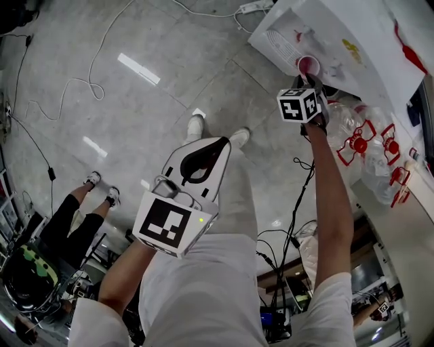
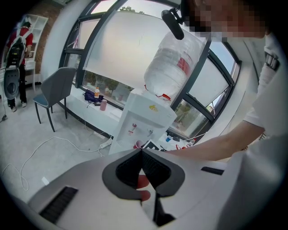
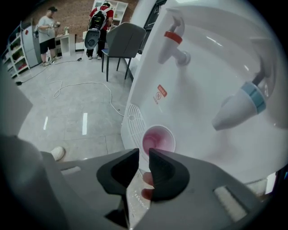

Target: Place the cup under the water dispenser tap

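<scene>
A pink cup [image 3: 158, 139] sits low in the white water dispenser's [image 3: 202, 67] recess, over the drip grille [image 3: 131, 117], below and between the red tap [image 3: 173, 44] and the blue tap [image 3: 240, 105]. My right gripper [image 3: 143, 156] is stretched out to it, its jaws a narrow gap apart around the cup's near-left wall. From the head view the cup [image 1: 308, 65] shows just past the right gripper [image 1: 308, 80] at the dispenser [image 1: 339, 30]. My left gripper [image 1: 218, 144] is held back near my body, shut and empty [image 2: 141, 151].
Several empty water bottles with red handles [image 1: 359, 139] lie right of the dispenser. Cables [image 1: 88, 85] and a power strip [image 1: 254, 7] lie on the floor. A seated person [image 1: 81, 217] is at left. A grey chair [image 3: 123, 40] stands beyond the dispenser.
</scene>
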